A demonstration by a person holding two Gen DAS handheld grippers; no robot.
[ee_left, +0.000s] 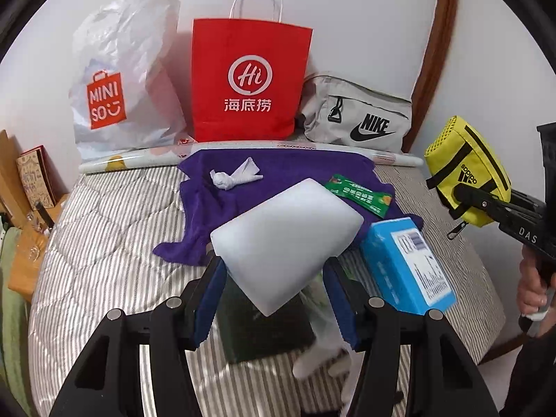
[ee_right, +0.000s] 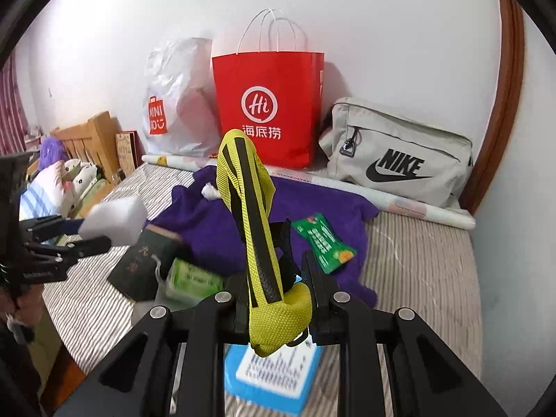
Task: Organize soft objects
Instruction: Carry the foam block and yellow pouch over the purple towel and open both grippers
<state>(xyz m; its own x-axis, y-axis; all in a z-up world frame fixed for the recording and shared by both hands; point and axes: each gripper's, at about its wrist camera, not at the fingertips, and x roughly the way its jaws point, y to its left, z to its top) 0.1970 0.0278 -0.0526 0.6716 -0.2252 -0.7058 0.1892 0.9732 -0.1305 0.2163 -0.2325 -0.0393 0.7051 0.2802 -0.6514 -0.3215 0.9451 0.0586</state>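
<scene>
Left gripper (ee_left: 274, 278) clamped on white foam block (ee_left: 285, 239) held above striped bed (ee_left: 104, 243), right gripper (ee_right: 276, 292) pinching yellow pouch (ee_right: 257, 229) at its 6 o'clock end, purple towel (ee_left: 222, 201) behind, perhaps a knotted tissue (ee_left: 232, 176) on it, red paper bag (ee_left: 248, 80) at 12 o'clock against wall

Both fisheye views are evenly and softly lit, with only faint shadows on the bed (ee_left: 104, 215). Black vignetting rounds off every corner, and straight lines bow strongly near the rims. The blue box (ee_right: 274, 375) is smeared with blur in the right wrist view, while the red paper bag (ee_left: 248, 80) stays sharp.
</scene>
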